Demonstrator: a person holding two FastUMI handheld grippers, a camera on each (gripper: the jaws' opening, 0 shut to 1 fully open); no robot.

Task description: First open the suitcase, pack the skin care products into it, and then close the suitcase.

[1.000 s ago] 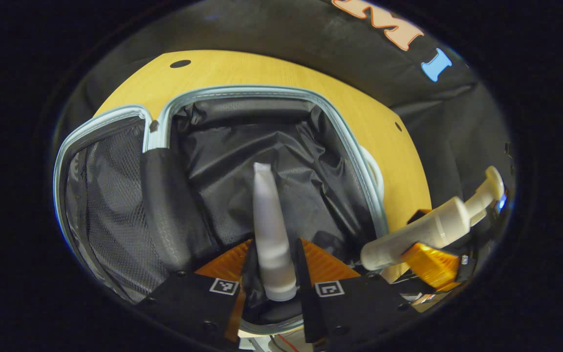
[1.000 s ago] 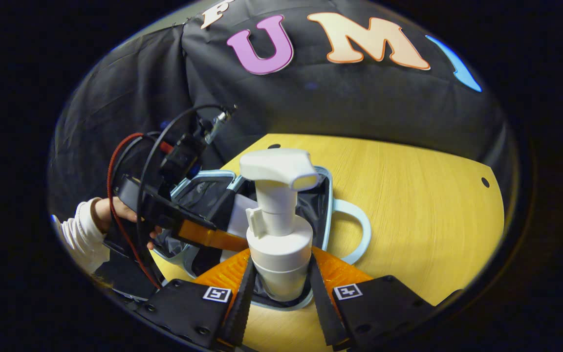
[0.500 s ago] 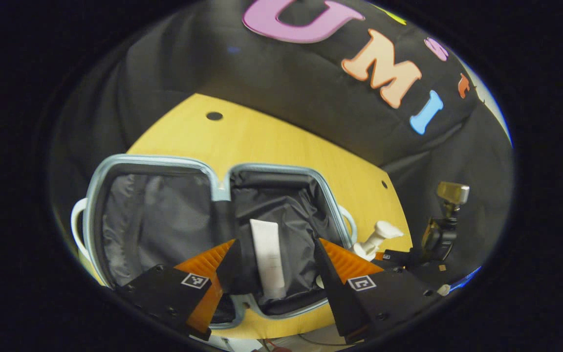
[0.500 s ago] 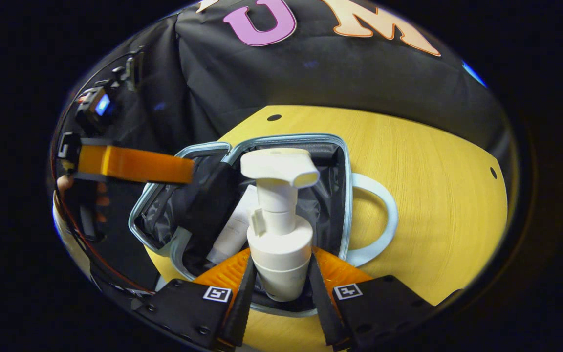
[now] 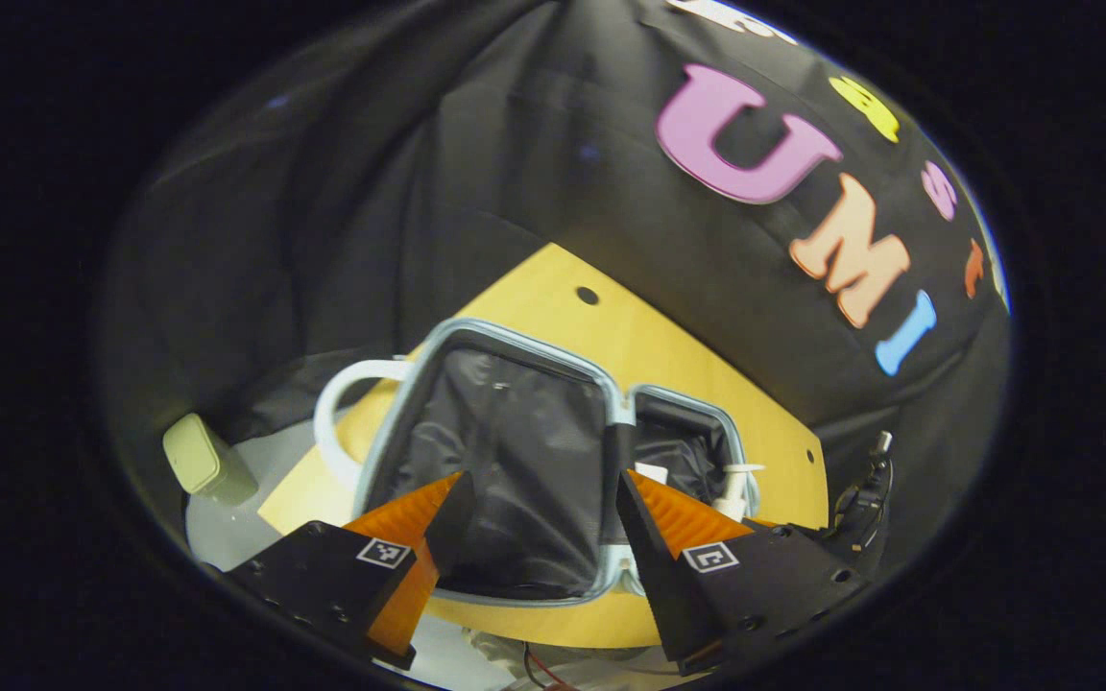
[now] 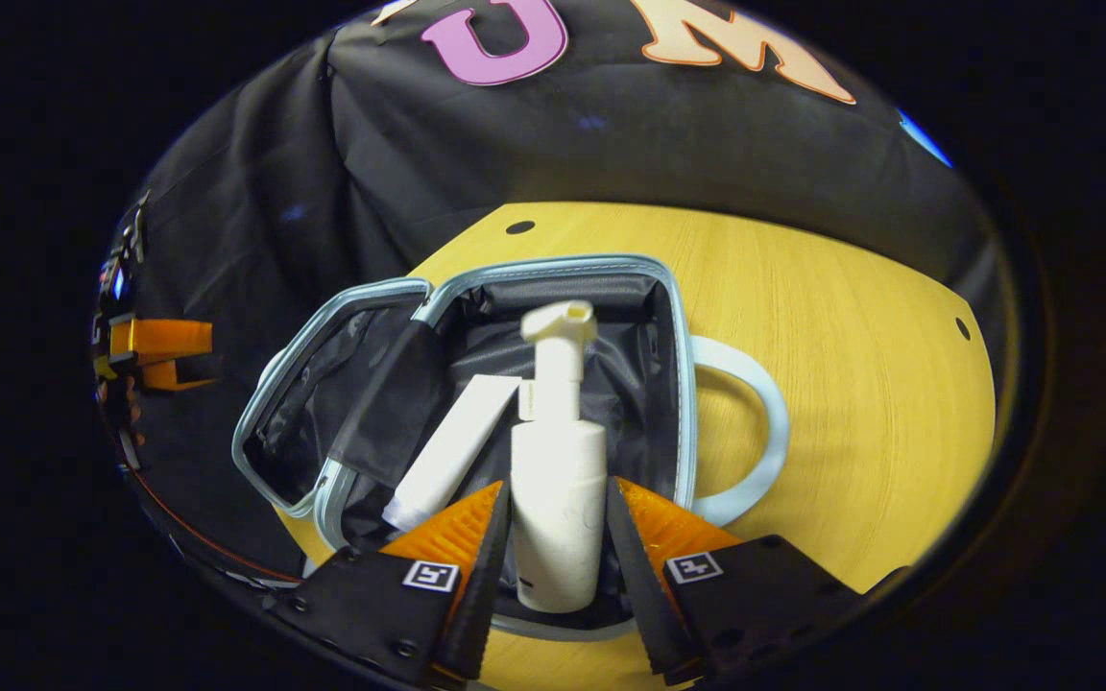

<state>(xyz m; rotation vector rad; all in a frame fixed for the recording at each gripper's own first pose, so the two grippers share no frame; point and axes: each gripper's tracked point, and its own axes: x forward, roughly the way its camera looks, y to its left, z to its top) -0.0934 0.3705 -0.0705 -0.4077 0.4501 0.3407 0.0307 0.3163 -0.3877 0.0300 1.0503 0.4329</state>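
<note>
The right gripper [image 6: 558, 537] has its fingers close beside the pump bottle [image 6: 558, 499], which lies in the open suitcase [image 6: 678, 384], pump end pointing far; whether they squeeze it I cannot tell. The tube [image 6: 447, 451] lies just left. The left gripper [image 5: 539, 518] is open and empty.

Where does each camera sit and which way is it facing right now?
Left gripper view: rides the left gripper, looking down over the open suitcase; its spread fingers show.
Right gripper view: rides the right gripper, facing the pump bottle and tube lying inside.
Shared: suitcase, wooden table.
</note>
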